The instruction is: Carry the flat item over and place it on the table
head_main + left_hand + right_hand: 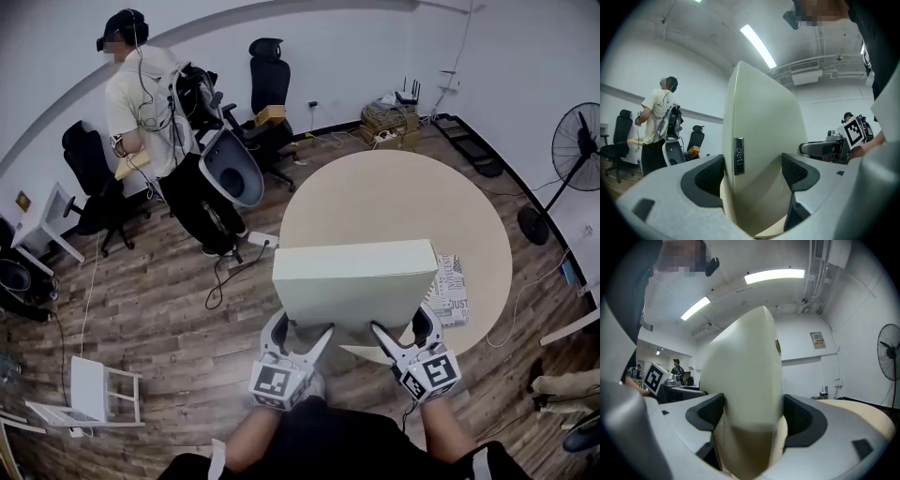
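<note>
A flat pale cream panel [356,281] is held up on edge over the near rim of the round beige table [394,192]. My left gripper [300,330] is shut on the panel's lower left edge and my right gripper [398,333] is shut on its lower right edge. In the left gripper view the panel [759,136] rises between the black pads [705,178] and carries a small dark label. In the right gripper view its rounded edge [745,376] fills the gap between the pads [801,416]. The panel hides part of the table's near edge.
A folded newspaper [453,291] lies on the table by my right gripper. A person [150,103] stands at the back left beside office chairs [270,75] and a grey tub seat [230,169]. A floor fan [574,150] stands right. A power strip [262,240] and cables lie on the wood floor.
</note>
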Demonstrator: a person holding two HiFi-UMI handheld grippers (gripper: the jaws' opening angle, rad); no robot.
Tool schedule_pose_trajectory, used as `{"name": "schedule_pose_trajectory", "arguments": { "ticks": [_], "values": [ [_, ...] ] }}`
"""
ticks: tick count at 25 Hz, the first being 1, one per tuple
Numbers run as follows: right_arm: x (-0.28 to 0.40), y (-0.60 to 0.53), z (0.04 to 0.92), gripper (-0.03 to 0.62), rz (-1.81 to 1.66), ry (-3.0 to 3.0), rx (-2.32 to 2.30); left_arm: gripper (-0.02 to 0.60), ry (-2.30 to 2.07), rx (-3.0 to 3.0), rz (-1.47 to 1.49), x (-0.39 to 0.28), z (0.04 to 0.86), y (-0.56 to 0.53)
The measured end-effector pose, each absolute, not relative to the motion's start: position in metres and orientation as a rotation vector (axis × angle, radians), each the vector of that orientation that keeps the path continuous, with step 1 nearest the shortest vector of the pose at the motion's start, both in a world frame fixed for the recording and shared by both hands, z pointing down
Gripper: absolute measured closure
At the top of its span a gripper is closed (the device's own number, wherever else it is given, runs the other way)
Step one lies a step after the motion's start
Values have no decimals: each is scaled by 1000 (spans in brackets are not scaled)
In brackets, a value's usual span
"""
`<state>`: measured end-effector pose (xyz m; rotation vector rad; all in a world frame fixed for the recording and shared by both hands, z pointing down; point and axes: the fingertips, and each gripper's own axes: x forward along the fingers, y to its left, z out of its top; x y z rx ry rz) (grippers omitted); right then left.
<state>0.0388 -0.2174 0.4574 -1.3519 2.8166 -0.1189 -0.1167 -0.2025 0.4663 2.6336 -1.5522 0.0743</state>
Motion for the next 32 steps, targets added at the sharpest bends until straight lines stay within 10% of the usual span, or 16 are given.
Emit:
{"name": "schedule_pose_trajectory", "arguments": {
  "ticks": [32],
  "values": [
    [58,-350,565,232,-834,2703,-1693,224,-1196,2300,265,-103,576,-353]
  ]
}}
